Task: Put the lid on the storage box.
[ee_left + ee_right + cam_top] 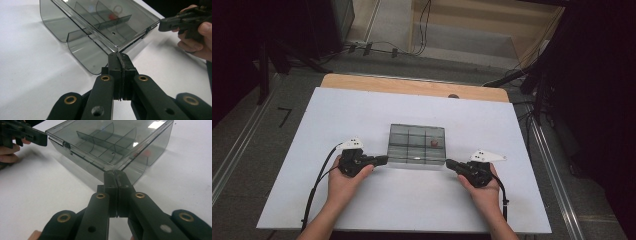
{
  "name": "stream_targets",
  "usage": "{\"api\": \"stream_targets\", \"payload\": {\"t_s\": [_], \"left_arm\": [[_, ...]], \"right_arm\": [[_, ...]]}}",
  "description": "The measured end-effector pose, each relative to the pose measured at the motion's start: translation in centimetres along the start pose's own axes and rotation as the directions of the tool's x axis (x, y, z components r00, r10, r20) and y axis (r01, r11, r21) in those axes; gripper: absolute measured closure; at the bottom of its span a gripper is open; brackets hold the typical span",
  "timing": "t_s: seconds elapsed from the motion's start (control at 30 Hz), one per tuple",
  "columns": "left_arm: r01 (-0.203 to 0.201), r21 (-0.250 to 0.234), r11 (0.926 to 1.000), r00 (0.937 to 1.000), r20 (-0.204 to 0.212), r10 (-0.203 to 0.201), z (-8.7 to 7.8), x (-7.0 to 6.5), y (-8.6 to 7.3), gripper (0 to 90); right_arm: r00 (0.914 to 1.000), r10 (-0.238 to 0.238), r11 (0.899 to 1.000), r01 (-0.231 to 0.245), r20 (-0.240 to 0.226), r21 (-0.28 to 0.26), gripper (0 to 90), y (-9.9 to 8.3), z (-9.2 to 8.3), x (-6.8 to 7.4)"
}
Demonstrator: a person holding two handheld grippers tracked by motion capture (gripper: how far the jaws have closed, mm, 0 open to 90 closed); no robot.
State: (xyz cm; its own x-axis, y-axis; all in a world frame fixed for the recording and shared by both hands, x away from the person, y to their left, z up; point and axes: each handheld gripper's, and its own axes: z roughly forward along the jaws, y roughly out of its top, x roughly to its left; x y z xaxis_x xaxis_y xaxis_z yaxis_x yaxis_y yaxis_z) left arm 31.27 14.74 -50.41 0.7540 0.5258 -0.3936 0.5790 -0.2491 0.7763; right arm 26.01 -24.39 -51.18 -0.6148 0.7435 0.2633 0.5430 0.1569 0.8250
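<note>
A smoky clear plastic box [409, 150] with inner dividers sits mid-table under a flat lid. A small red thing [434, 143] lies in its right compartment, also visible through the lid [112, 17]. My left gripper [385, 160] is shut, its tips [117, 53] touching the lid's near left corner. My right gripper [449, 163] is shut too, tips [115, 171] against the near right corner of the box [107, 142]. Whether either pinches the thin lid rim I cannot tell. Each gripper view shows the other gripper, right [161, 25] and left [45, 138], across the box [100, 27].
The box stands on a white board [362, 115] laid over a wooden table [412, 86]. A small dark thing [453, 96] sits at the far edge. Cables [377, 47] and dark stands lie on the floor beyond.
</note>
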Motion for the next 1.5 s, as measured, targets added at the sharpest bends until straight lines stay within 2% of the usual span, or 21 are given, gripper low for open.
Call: {"api": "stream_targets", "payload": {"t_s": [0.23, 0.33, 0.4, 0.47, 0.5, 0.57, 0.67, 0.83, 0.97, 1.2, 1.3, 1.5], "left_arm": [[-0.005, 0.003, 1.0, 1.0, 0.005, 0.005, -0.3, -0.3, -0.3, 87.9], [-0.016, -0.022, 0.9996, 0.9998, 0.007, 0.017, -0.6, -0.6, -0.2, 86.5], [-0.038, -0.035, 0.9987, 0.9993, -0.002, 0.038, -0.9, -0.8, -0.1, 82.9], [-0.068, -0.051, 0.9964, 0.9968, -0.046, 0.066, -1.2, -1.2, -0.1, 74.9], [-0.082, -0.066, 0.9945, 0.9948, -0.066, 0.077, -1.3, -1.4, -0.1, 69.8], [-0.105, -0.09, 0.9904, 0.9917, -0.084, 0.098, -1.7, -1.7, -0.1, 62.8], [-0.125, -0.127, 0.984, 0.9884, -0.103, 0.112, -2.2, -2.0, 0.1, 51.7], [-0.143, -0.16, 0.9766, 0.983, -0.138, 0.122, -3.0, -2.3, 0.3, 33.8], [-0.148, -0.188, 0.9711, 0.9816, -0.148, 0.121, -3.6, -2.4, 0.3, 22.0], [-0.153, -0.208, 0.9661, 0.9798, -0.159, 0.121, -4.6, -2.5, 0.2, 7.7], [-0.151, -0.213, 0.9653, 0.98, -0.16, 0.118, -5.0, -2.4, 0.1, 4.7], [-0.152, -0.224, 0.9628, 0.9786, -0.171, 0.114, -5.7, -2.4, -0.2, 2.0]], "right_arm": [[0.9999, -0.007, 1.0, 0.007, 0.01, -0.008, 86.5, -0.2, -0.4, 0.1], [0.9999, -0.01, 1.0, 0.01, 0.01, -0.021, 86.4, -0.1, -0.7, 0.2], [0.9999, -0.009, 1.0, 0.009, 0.009, -0.029, 85.3, 0.0, -0.9, 0.4], [0.9998, -0.017, 0.999, 0.017, 0.008, -0.038, 83.0, 0.0, -1.1, 0.6], [0.9998, -0.019, 0.999, 0.02, 0.01, -0.044, 80.9, 0.0, -1.2, 0.7], [0.9995, -0.031, 0.998, 0.031, 0.005, -0.059, 74.5, 0.2, -1.5, 0.8], [0.9985, -0.05, 0.995, 0.051, 0.022, -0.083, 61.5, 0.3, -2.0, 1.1], [0.9978, -0.053, 0.991, 0.057, 0.038, -0.12, 37.9, 0.6, -2.9, 1.3], [0.9953, -0.052, 0.988, 0.063, 0.082, -0.141, 21.5, 0.7, -3.7, 1.3], [0.9936, -0.047, 0.986, 0.063, 0.102, -0.151, 8.2, 0.5, -5.1, 0.8], [0.9948, -0.048, 0.985, 0.063, 0.09, -0.161, 7.2, 0.2, -5.8, 0.5], [0.9933, -0.059, 0.98, 0.076, 0.099, -0.182, 6.3, -0.2, -7.2, 0.0]]}}
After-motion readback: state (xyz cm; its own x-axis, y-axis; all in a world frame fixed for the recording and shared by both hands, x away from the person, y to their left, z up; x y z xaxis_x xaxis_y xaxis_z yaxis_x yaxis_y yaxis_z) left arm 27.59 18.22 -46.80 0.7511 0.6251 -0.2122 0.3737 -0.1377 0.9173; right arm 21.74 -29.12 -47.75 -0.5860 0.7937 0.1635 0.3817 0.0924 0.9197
